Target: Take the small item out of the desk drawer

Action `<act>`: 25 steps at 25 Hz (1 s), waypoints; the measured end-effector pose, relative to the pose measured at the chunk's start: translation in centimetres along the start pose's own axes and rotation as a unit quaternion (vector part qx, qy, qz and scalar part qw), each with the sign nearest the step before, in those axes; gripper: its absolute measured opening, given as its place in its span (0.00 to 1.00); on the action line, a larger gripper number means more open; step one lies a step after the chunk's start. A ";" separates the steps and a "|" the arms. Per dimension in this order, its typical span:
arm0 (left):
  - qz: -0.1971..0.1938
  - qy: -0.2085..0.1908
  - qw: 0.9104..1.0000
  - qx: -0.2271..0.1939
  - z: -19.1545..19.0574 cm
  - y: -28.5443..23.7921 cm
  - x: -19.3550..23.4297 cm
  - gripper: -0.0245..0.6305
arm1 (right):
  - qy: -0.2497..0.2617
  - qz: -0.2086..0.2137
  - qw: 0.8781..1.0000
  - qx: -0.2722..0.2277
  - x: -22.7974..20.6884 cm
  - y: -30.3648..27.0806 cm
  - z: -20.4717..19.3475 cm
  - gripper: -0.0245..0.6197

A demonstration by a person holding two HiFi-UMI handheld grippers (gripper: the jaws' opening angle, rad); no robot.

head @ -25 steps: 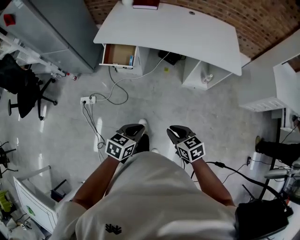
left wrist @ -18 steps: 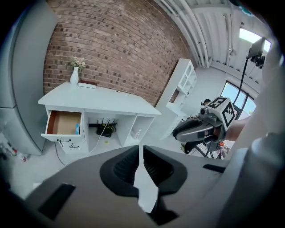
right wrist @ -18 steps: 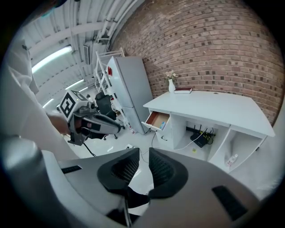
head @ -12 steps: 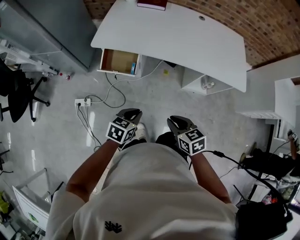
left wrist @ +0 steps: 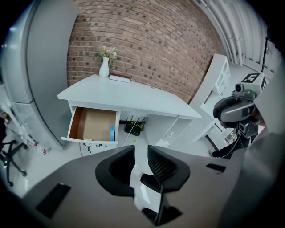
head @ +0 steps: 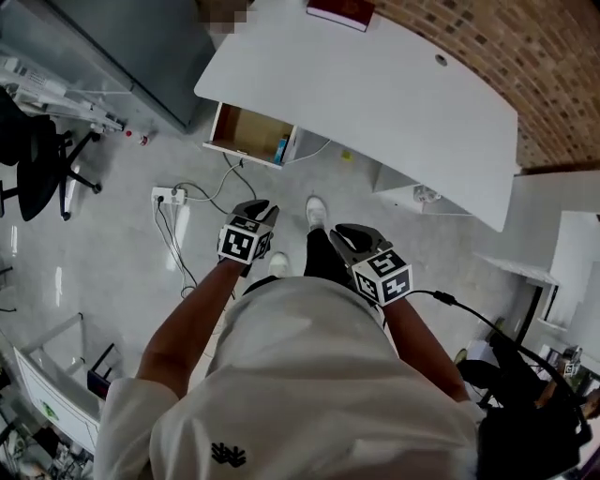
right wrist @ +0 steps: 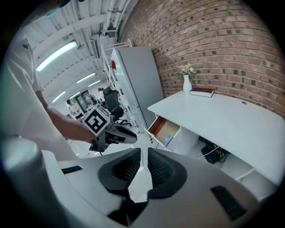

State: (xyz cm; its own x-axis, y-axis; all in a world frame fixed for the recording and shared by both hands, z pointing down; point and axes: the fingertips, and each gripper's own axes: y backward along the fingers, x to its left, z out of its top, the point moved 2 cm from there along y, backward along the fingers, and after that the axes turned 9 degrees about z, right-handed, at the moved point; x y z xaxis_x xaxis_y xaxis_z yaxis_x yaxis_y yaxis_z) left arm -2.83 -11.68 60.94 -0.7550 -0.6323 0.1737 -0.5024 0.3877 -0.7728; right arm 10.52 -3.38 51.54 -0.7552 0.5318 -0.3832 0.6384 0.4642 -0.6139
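The white desk (head: 375, 84) has its drawer (head: 246, 134) pulled open, brown inside. A small blue item (head: 280, 150) lies at the drawer's right side; the left gripper view shows the drawer (left wrist: 93, 125) and the item (left wrist: 111, 132) too. Both grippers hang over the floor, well short of the desk. My left gripper (head: 260, 208) points toward the drawer; its jaws have just been opening and nothing is between them (left wrist: 141, 153). My right gripper (head: 345, 234) holds nothing, with a narrow gap between its jaws (right wrist: 144, 158).
A red book (head: 340, 11) lies on the desk's far edge, and a white vase (left wrist: 103, 67) stands beside it. A power strip (head: 169, 195) with cables lies on the floor left of me. A black office chair (head: 33, 150) and a grey cabinet (head: 122, 37) stand at the left.
The person has walked toward the desk, so the drawer sits nearer both grippers. The left gripper now points more at the drawer.
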 end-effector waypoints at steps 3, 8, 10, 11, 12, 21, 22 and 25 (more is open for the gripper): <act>0.028 0.011 0.999 0.011 2.3 -3.9 2.2 0.18 | 0.010 0.021 1.000 0.020 -3.9 -1.2 2.2 0.15; 0.067 0.028 0.997 0.034 5.0 -10.4 5.7 0.19 | 0.023 0.055 0.996 0.059 -9.4 -3.0 5.1 0.15; 0.082 0.027 0.995 0.043 5.5 -14.1 7.0 0.21 | 0.021 0.065 0.995 0.072 -11.8 -3.7 5.6 0.15; 0.088 0.027 0.995 0.048 6.0 -15.7 7.6 0.22 | 0.018 0.069 0.994 0.078 -13.1 -4.0 5.7 0.15; 0.094 0.027 0.994 0.053 6.6 -17.1 8.1 0.23 | 0.015 0.072 0.994 0.084 -14.3 -4.2 5.8 0.15; 0.123 0.043 0.986 0.100 7.4 -27.1 11.6 0.25 | -0.007 0.086 0.990 0.115 -21.4 -5.8 6.6 0.15; 0.124 0.045 0.986 0.106 7.3 -27.9 11.8 0.26 | -0.010 0.087 0.989 0.119 -22.0 -5.9 6.7 0.15; 0.132 0.048 0.983 0.122 6.8 -30.3 12.5 0.26 | -0.014 0.088 0.987 0.137 -23.4 -6.0 6.8 0.15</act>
State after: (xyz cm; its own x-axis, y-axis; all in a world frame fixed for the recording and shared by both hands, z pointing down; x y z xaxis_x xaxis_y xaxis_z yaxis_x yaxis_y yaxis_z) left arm 5.78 -35.89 82.38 -0.8873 -0.4612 -0.0051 -0.1770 0.3507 -0.9196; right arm 23.34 -23.44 59.51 -0.6423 0.5659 -0.5169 0.6987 0.1550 -0.6984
